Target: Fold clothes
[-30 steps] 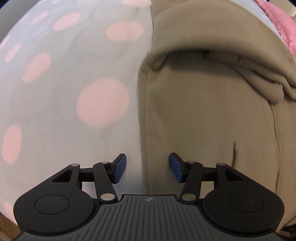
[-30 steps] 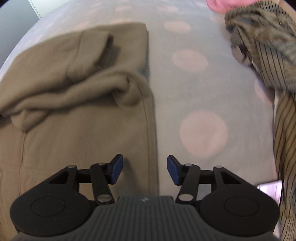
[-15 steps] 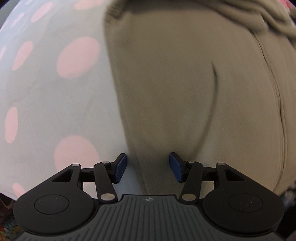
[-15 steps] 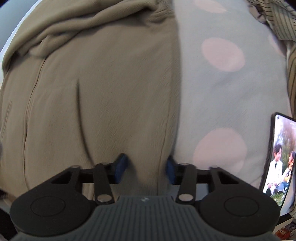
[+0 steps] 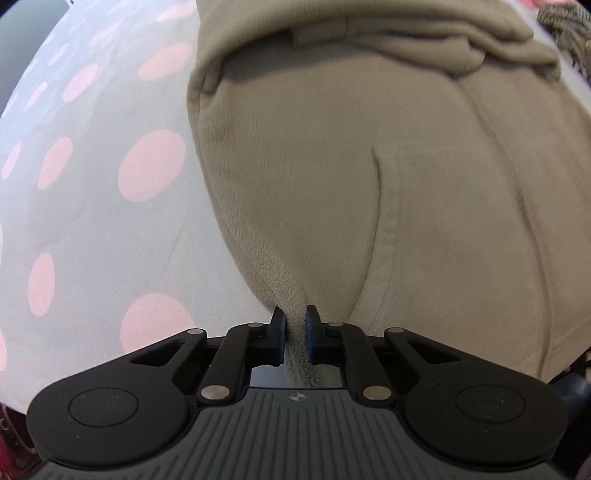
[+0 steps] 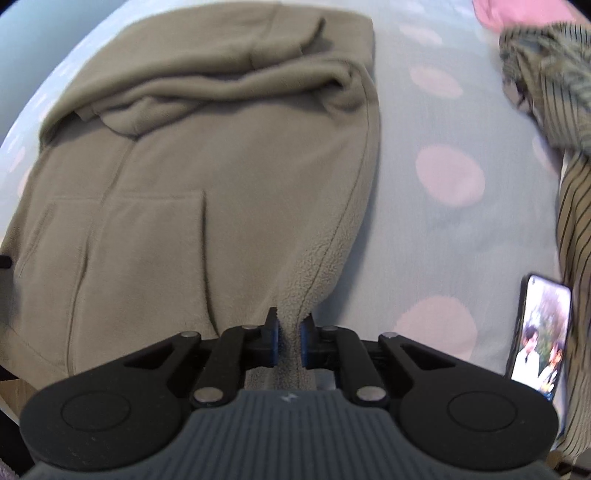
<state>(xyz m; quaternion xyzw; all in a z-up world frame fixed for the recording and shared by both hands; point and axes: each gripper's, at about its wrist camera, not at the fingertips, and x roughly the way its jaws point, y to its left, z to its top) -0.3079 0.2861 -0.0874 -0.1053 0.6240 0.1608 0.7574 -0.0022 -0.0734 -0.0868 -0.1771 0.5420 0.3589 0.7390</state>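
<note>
— Pale blue cotton with big pink dots: that is the bedsheet (image 6: 436, 236), and it carries everything?

— Yes. It lies soft and slightly rumpled, with shallow creases between the round spots. Largest on it is the olive fleece hoodie (image 6: 221, 177), spread flat toward the sheet's left side, its hood bunched in thick rolls at the far end. The nap is fuzzy and pilled where the hem turns up; a kangaroo pocket shows as a stitched panel with a slanted opening.

— And along the sheet's right edge?

— A crumpled striped garment (image 6: 569, 229), thin dark lines on tan, heaped loosely. Beyond it, at the far right corner, a bit of pink fabric (image 6: 495, 14). Near the right edge, closer in, a slim black phone (image 6: 539, 336) lies with its screen lit.

— The tongs?

— Both are clenched on the hoodie's near hem. The left gripper (image 5: 295, 332) pinches the left bottom corner, a narrow ridge of fleece squeezed between its blue-faced pads and drawn up into a taut fold. The right gripper (image 6: 289, 341) pinches the right bottom corner the same way, the side seam running straight down into its bite.

— So the hem is lifted?

— At both corners it rises off the sheet; the rest of the body lies flat.
</note>
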